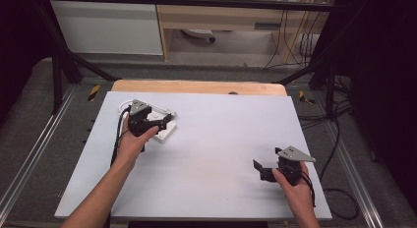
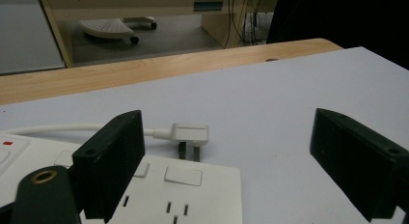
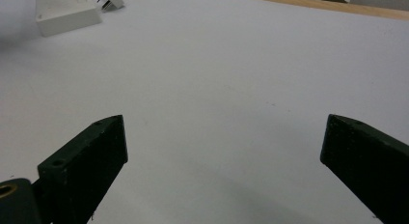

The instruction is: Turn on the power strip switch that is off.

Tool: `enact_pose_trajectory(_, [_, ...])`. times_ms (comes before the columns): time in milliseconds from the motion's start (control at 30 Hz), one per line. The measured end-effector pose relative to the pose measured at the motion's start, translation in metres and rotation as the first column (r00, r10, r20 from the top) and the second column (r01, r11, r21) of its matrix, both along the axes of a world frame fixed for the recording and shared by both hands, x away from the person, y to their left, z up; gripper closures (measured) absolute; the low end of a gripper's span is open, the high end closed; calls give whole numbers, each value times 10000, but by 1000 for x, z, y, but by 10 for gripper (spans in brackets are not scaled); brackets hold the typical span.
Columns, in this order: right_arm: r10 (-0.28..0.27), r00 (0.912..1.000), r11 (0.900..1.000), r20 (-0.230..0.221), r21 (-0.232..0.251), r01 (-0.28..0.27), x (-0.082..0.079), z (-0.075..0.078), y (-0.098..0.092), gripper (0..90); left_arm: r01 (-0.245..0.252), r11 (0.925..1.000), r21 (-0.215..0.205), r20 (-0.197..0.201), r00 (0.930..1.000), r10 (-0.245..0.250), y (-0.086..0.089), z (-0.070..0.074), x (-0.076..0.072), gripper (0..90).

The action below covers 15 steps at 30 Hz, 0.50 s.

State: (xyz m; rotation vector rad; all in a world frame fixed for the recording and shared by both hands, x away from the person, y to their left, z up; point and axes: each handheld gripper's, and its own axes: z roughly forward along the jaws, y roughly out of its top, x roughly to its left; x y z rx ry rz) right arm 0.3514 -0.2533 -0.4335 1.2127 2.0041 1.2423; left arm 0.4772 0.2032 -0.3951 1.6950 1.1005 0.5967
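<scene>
A white power strip (image 1: 164,131) lies at the left of the white table, its white plug (image 2: 191,133) and cable beside its far end. My left gripper (image 1: 162,121) hovers over the strip and is open; in the left gripper view its jaws stand wide apart above the strip's sockets (image 2: 164,197), with nothing between them. My right gripper (image 1: 257,165) rests low at the right front of the table, open and empty, pointing left. The power strip (image 3: 67,14) sits far off at the top left of the right gripper view.
The white board (image 1: 211,154) covers a wooden table whose edge (image 1: 196,86) shows at the back. Beyond it are a wooden cabinet (image 1: 221,16), cables on the floor and a dark metal frame. Wide bare surface lies between the two grippers.
</scene>
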Motion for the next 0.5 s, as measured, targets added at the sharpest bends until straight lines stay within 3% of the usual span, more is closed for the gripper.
enact_pose_trajectory(367, [-12, 10000, 10000, 9, -4, 12, 0, 0, 0, 30, -8, 10000, 58, -76, 10000, 9, -3, -3, 6, 131])
enact_pose_trajectory(500, [-24, 10000, 10000, 10, 2, 24, 0, 0, -1, 31, 69, 9997, 250, -5, 10000, -69, -5, -4, 7, 182])
